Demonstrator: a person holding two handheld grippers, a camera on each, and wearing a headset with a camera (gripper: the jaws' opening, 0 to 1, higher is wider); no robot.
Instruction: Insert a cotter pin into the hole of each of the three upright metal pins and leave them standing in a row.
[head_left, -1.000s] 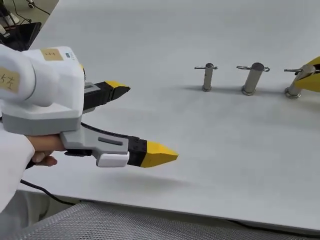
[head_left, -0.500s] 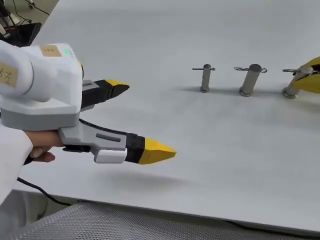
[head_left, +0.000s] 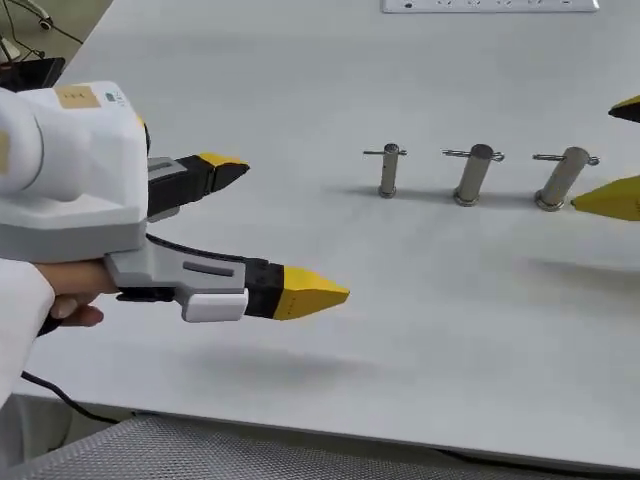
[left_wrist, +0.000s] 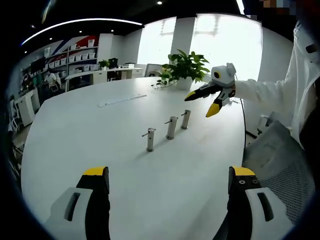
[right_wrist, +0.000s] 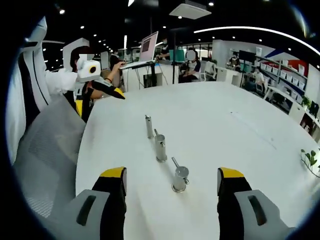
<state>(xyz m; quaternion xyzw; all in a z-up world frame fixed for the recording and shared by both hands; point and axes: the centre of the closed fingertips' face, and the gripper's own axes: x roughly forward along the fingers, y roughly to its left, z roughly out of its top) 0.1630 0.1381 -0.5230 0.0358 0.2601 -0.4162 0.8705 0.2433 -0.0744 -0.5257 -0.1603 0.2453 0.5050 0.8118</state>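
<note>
Three upright metal pins stand in a row on the white table: the left pin, middle pin and right pin. A cotter pin crosses the top of each. My left gripper hovers open and empty over the table's near left side, well short of the row. My right gripper is open at the right edge, just beyond the right pin, touching nothing. In the right gripper view the nearest pin stands between the open jaws but ahead of them.
A white power strip lies at the table's far edge. A mesh chair sits below the near edge. A potted plant stands at the table's far end. People sit at desks in the background.
My right gripper has drawn back from the right pin, its jaws now off the pin and cotter pin. The head camera shifted; my left gripper stays about where it was.
</note>
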